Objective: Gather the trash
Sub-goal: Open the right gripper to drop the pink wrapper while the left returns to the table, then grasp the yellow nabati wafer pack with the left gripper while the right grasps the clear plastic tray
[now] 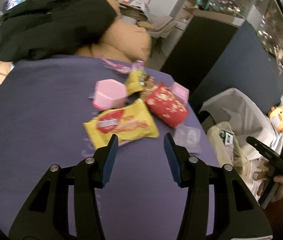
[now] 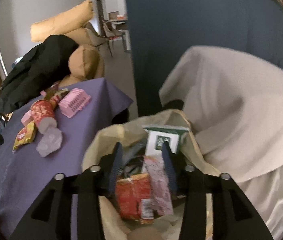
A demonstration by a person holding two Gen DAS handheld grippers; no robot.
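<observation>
Left tongs released, blue pads apart above the purple-clothed worktop, nothing between them, tips just short of the yellow crinkled snack packet with a red logo. Beyond that packet, close together: a pink hexagonal plastic box, a red cardboard snack tube lying on its side, a smaller yellow wrapper, a pink ribbed plastic tray and a clear crumpled plastic wrapper near the worktop's right edge. Right tongs also released, pads spread wide over the mouth of the cream plastic trash bag beside the worktop. Inside the bag, below the pads and gripped by neither: a red crumpled foil packet, a pale pink patterned wrapper and a green-and-white carton. Behind the bag, a white cloth draped over some bulky shape. Past the worktop, tan cushions under a black garment.
</observation>
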